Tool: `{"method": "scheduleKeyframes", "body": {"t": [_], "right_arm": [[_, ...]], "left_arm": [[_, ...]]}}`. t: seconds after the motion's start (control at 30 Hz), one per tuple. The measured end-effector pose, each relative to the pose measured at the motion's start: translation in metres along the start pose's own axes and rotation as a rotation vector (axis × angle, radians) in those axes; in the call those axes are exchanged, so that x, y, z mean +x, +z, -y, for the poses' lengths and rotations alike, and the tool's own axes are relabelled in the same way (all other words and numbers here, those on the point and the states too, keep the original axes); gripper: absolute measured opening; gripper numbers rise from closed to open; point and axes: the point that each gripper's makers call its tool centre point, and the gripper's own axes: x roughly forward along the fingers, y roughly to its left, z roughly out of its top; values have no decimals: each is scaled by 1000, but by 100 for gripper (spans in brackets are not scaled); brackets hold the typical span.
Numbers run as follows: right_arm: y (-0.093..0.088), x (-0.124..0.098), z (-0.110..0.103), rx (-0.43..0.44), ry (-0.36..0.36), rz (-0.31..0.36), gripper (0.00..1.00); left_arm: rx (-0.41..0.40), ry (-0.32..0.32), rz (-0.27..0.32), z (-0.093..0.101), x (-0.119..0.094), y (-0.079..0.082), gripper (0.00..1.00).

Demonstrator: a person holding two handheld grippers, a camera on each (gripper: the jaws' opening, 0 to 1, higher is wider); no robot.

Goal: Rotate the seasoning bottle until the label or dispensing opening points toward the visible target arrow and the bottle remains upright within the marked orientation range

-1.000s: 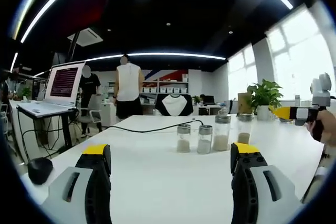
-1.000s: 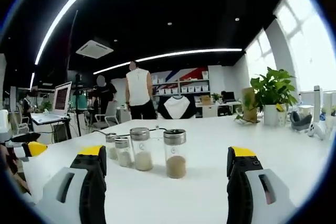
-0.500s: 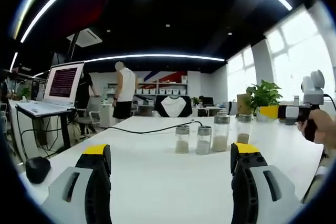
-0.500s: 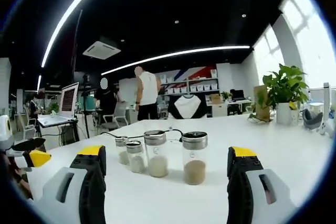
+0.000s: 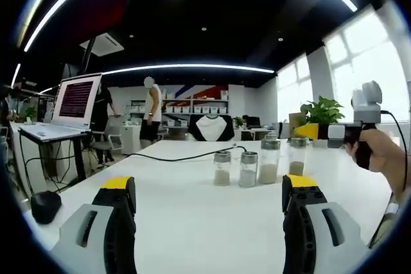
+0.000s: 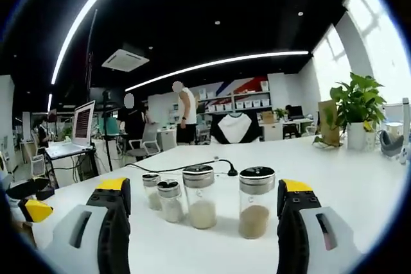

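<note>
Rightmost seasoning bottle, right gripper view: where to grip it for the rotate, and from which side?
Grip the clear glass body of the rightmost seasoning bottle just below its dark metal cap, coming in level from the front with the right tongs. It stands upright, round and straight-walled, and sits nearest the tongs. Its neighbouring bottle stands close on the left, so keep the approach straight.

A: Left gripper, own view: jaws wide apart, yellow-tipped, level, nothing between them.

B: Right gripper, own view?

A: Same pose. Jaws spread wide, yellow tips up, nothing gripped.

B: Either one seen from the other side?

A: Right gripper enters the left gripper view at the right edge, held in a hand, pointing left. Jaw state unclear there.
</note>
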Motion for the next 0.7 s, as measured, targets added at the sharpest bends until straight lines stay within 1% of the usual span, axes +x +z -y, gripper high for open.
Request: {"method": "scheduleKeyframes", "body": {"t": [0.1,0.17,0.27,0.4,0.47,0.5,0.53,0.6,0.63,0.7], "right_arm": [[1,5,-5,5,14,-5,96],[4,8,-7,-9,15,0,96],[4,14,-11,-22,22,-14,93],[8,20,-15,-27,27,4,89],[7,23,-16,-31,38,0,86],[5,26,-17,-33,60,-10,85],[5,28,-17,-29,69,-6,83],[2,32,-18,-24,78,-12,79],[-1,36,-20,-36,83,-25,78],[-3,42,-22,-44,93,-29,76]], "left_arm": [[-5,0,-2,0,0,0,100],[-13,-10,-5,1,1,0,100],[-17,-12,-9,3,1,-1,100],[-19,-19,-11,5,3,-3,100],[-22,-18,-12,5,4,-4,100],[-23,-18,-14,5,4,-5,100],[-25,-21,-15,5,4,-5,100],[-28,-25,-19,5,4,-6,100],[-27,-28,-24,5,4,-8,100],[-29,-31,-30,5,4,-9,100]]}}
